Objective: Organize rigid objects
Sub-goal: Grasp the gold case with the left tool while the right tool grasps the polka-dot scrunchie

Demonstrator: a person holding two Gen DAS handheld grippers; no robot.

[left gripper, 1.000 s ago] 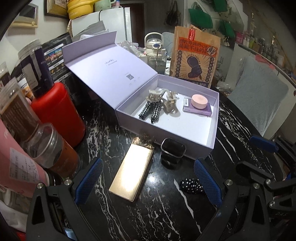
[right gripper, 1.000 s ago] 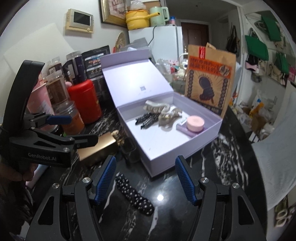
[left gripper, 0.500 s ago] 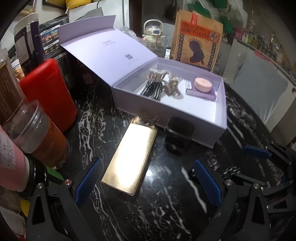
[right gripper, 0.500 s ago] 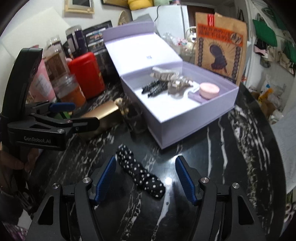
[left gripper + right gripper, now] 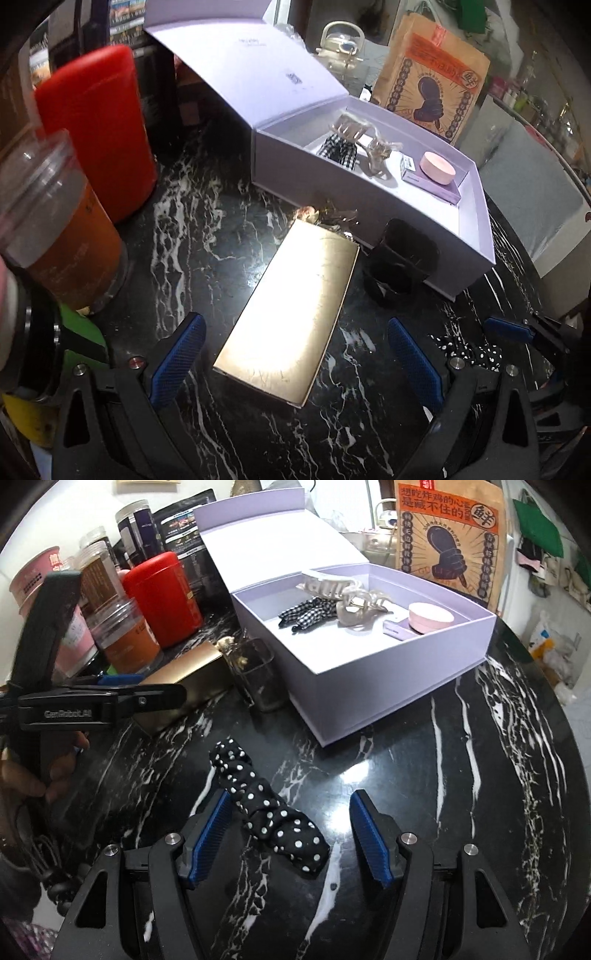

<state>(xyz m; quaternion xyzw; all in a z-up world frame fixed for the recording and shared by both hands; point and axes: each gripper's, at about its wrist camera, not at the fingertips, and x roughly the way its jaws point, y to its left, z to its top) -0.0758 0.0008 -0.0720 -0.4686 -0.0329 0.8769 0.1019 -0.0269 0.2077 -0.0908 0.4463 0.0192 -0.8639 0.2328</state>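
While polka-dot hair tie (image 5: 269,806) lay on table (image 5: 461,775) near lavender box (image 5: 388,686), right gripper (image 5: 290,832), released and empty, straddled its near end; long axis ran diagonally toward left pad. Left gripper (image 5: 295,363), also released, bracketed gold case (image 5: 291,310).

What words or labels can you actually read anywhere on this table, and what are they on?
"GenRobot.AI": on the left gripper, seen from the right one.
"想吃炸鸡的心是藏不住的" and "鲜": on the brown paper bag.
Print inside the purple box lid: too small to read.
Labels on the jars and dark packets: blurred.
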